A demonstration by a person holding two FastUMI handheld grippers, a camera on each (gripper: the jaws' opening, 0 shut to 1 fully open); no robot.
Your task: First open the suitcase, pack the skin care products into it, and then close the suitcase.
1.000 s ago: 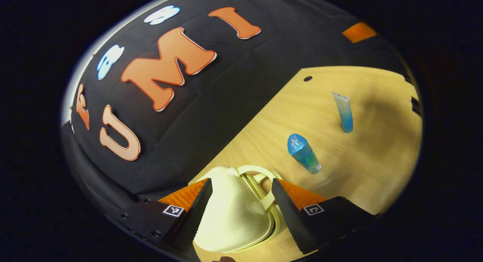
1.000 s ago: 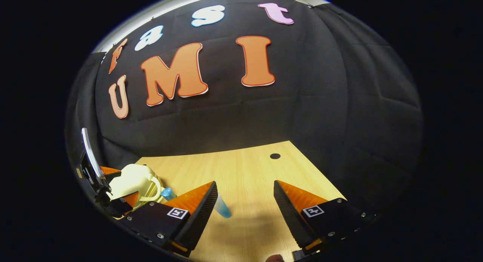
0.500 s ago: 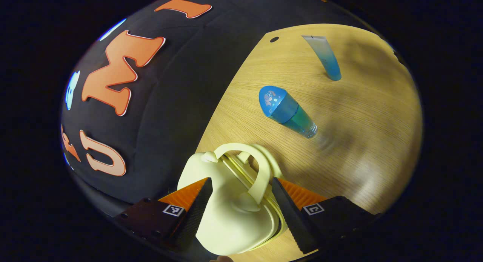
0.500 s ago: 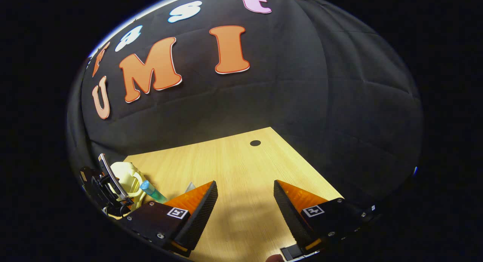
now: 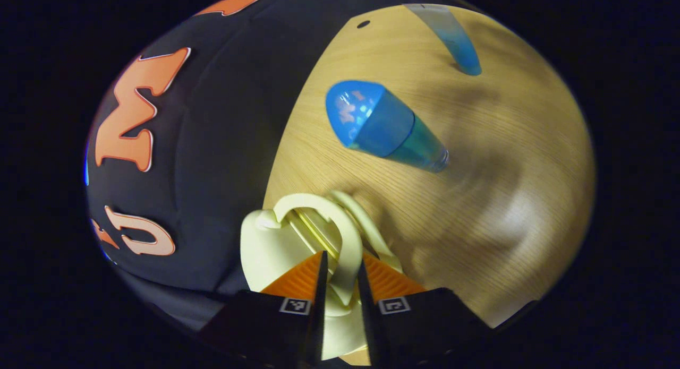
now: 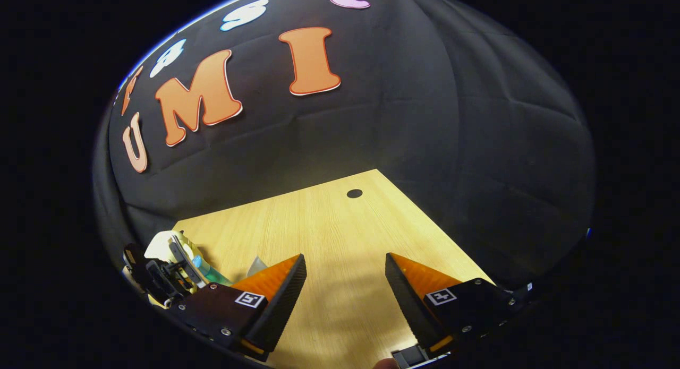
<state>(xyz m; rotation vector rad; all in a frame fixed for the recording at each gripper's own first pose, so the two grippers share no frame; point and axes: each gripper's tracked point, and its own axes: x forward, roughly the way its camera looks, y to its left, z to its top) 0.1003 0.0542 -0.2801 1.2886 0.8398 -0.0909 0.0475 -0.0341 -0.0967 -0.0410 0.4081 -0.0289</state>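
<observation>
Since a second ago the left gripper (image 5: 340, 284) has closed its fingers onto the handle (image 5: 348, 252) of the cream suitcase (image 5: 265, 247), which sits at the table (image 5: 504, 162) edge. Beyond stand a blue bottle (image 5: 385, 127) and tube (image 5: 451, 40). Well apart, the right gripper (image 6: 345, 294) hangs wide open, holding nothing.
</observation>
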